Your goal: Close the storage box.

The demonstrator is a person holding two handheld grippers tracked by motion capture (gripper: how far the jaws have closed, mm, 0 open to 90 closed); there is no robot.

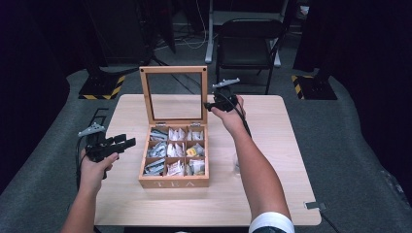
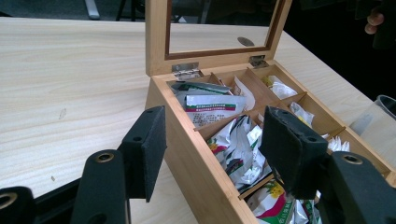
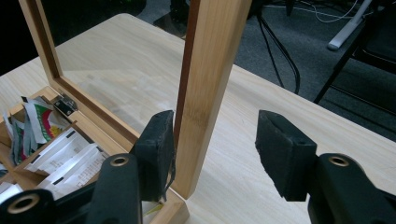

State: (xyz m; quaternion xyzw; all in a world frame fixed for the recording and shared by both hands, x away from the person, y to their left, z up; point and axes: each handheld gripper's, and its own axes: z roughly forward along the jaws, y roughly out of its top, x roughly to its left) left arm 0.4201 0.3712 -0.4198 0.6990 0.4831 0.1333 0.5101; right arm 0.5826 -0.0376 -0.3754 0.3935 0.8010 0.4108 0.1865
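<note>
The wooden box [image 1: 174,182] on the table has "TEA" across its front wall, in spaced capitals, readable from the high view. The sachets [image 2: 212,109] inside the box carry printed lines and small labels, but the print is too small and blurred to make out in any view.

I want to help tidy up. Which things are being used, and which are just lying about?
In use: tea box, its lid, right gripper straddling the lid's edge, left gripper beside the box.

Lying about: clear cup, metal clip, chair.
</note>
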